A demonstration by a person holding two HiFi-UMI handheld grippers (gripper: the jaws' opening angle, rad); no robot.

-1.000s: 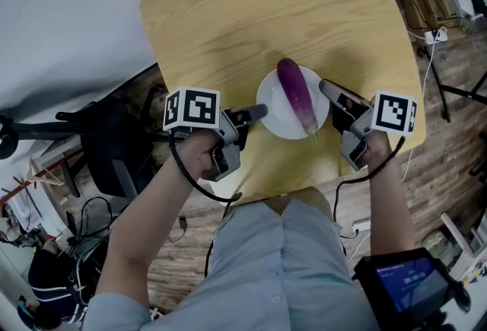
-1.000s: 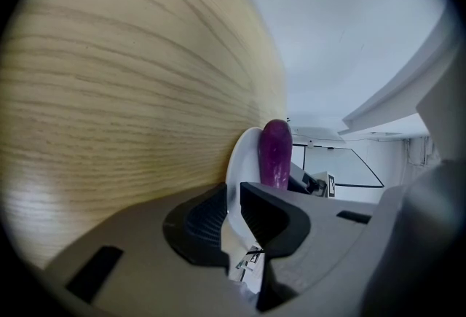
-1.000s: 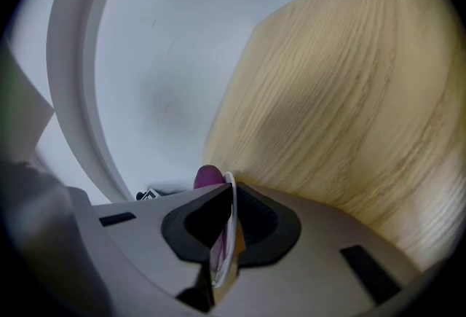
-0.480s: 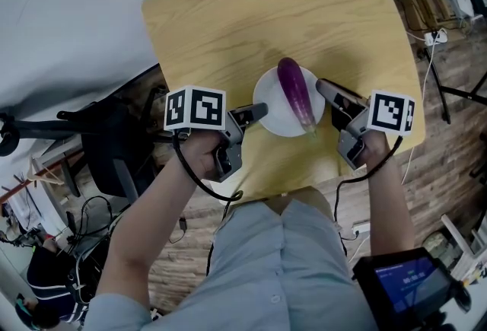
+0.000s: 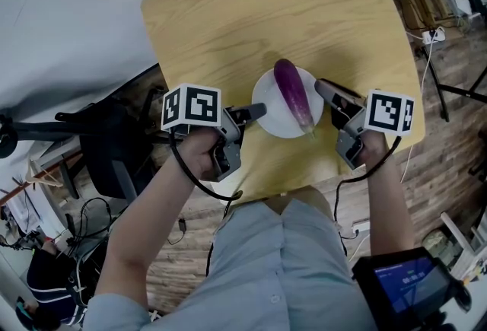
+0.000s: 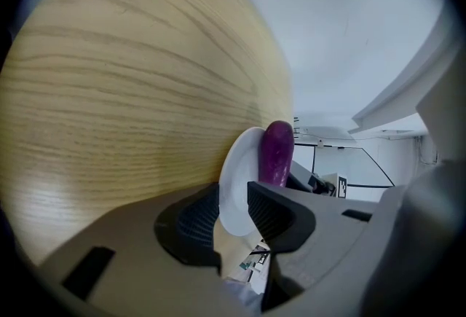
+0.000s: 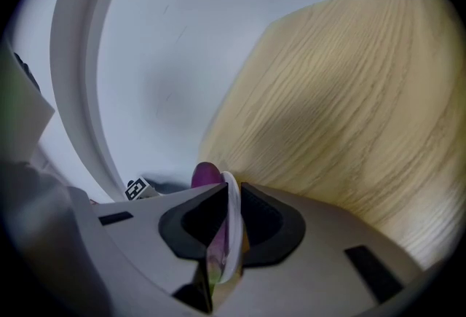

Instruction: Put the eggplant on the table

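As two grippers (image 5: 257,110) (image 5: 323,86) open around one plate (image 5: 268,115), it bears one eggplant (image 5: 292,93).

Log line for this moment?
left gripper: jaws opening, plate rim between | right gripper: jaws opening, plate rim between | eggplant: on plate | plate: on table

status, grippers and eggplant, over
Left gripper, right gripper both opening, plate rim between each one's jaws. Eggplant lies on plate, plate on table. Nothing in the way.
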